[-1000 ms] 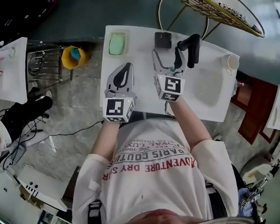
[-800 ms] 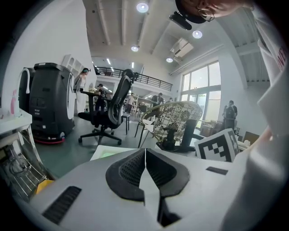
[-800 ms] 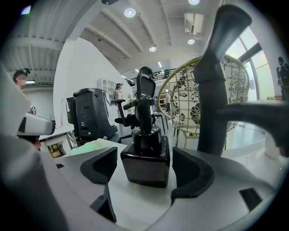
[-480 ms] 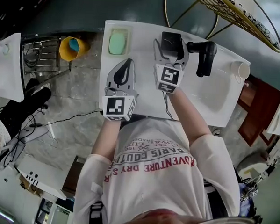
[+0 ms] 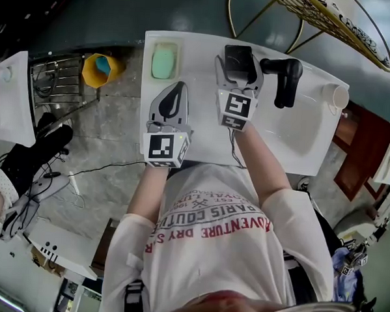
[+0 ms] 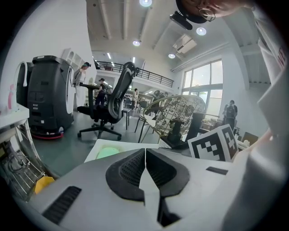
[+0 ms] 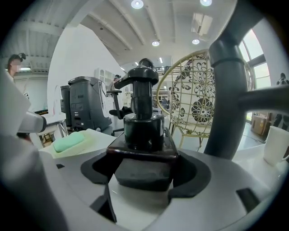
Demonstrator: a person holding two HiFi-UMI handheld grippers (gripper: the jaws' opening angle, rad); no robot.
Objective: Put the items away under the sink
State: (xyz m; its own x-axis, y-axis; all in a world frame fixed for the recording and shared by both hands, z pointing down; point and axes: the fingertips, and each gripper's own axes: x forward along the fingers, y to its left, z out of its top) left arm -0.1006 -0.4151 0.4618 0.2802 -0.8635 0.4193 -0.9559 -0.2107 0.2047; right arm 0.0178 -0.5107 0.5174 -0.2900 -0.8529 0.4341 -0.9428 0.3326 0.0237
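— What is seen on the floor at the left?
— A yellow plastic bucket [image 5: 90,73] is set just beside a metal wire rack [image 5: 55,86].
— And farther back?
— A gold wire chair with a patterned cushion [image 5: 319,18] is placed there. A black swivel office chair [image 6: 108,101] and a dark grey floor-cleaning machine [image 6: 45,94] are shown beyond.

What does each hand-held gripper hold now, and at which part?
The right hand-held gripper clamps the black square pump bottle by its lower body; the left hand-held gripper holds nothing.
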